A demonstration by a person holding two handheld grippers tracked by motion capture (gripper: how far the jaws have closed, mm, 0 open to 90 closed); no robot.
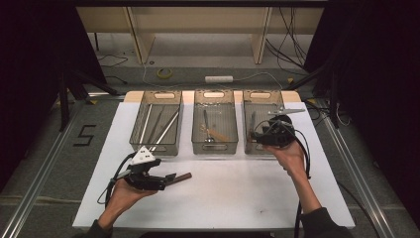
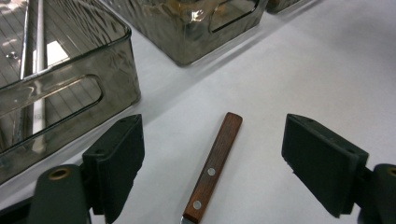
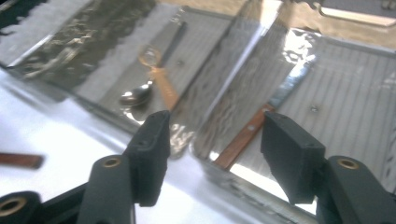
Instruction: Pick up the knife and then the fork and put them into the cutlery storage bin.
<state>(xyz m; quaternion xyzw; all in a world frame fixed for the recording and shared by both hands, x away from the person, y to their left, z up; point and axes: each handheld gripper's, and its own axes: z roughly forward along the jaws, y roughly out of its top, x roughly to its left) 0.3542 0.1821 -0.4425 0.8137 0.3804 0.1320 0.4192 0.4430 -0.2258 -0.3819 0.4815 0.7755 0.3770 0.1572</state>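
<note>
Smooth brown wooden knife handle (image 2: 214, 168) with metal rivets; glossy translucent plastic bin (image 2: 70, 88).

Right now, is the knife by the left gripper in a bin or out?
Out. The wooden-handled knife lies flat on the white table, between the open left gripper's jaws.

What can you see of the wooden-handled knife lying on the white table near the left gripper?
The knife has a flat, reddish-brown wooden handle with two metal rivets and a squared end. It lies flat on the white table, the handle end towards the bins. Only a sliver of metal shows at its near end. It sits between the open jaws of the left gripper, which do not touch it.
</note>
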